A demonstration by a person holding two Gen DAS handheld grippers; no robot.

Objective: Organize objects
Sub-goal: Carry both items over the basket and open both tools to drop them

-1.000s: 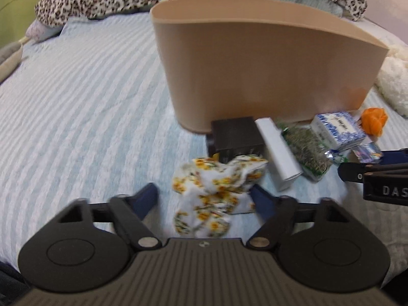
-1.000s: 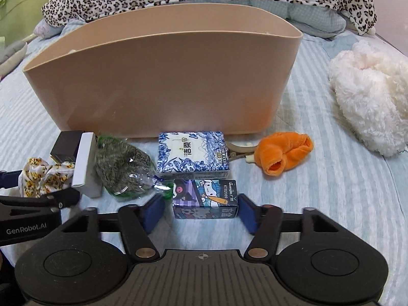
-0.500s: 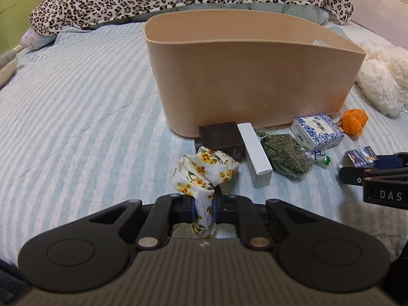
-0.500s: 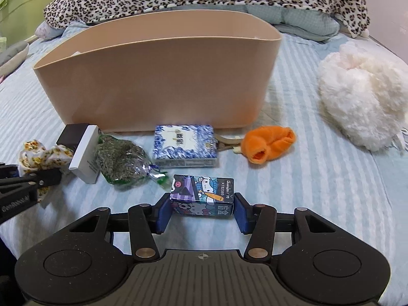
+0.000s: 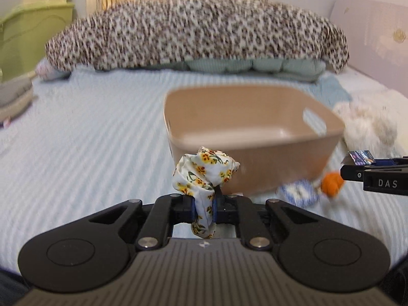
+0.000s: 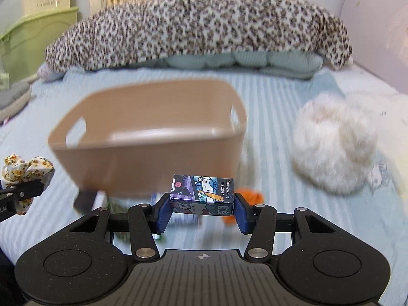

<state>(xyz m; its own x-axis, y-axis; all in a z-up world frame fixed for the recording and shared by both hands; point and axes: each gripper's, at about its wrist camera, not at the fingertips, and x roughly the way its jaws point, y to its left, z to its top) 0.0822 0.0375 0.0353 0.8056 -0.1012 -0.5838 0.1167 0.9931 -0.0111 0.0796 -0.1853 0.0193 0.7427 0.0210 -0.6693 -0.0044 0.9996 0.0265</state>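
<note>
My left gripper (image 5: 204,205) is shut on a white floral cloth scrunchie (image 5: 205,170) and holds it in the air in front of the tan plastic bin (image 5: 244,127). The scrunchie also shows at the left edge of the right wrist view (image 6: 24,169). My right gripper (image 6: 201,210) is shut on a small cartoon-printed box (image 6: 202,195), lifted in front of the bin (image 6: 153,137). That box shows at the right edge of the left wrist view (image 5: 360,156). The bin's inside looks empty.
On the striped bed an orange fabric item (image 5: 331,182), a blue-and-white packet (image 5: 298,191) and a black box (image 6: 85,200) lie below the bin's near wall. A white fluffy toy (image 6: 336,150) lies to the right. A leopard-print blanket (image 6: 199,33) lies at the back.
Both grippers have risen from the bed with the scrunchie and the cartoon box in them. The view now looks over the bin's rim into it.
</note>
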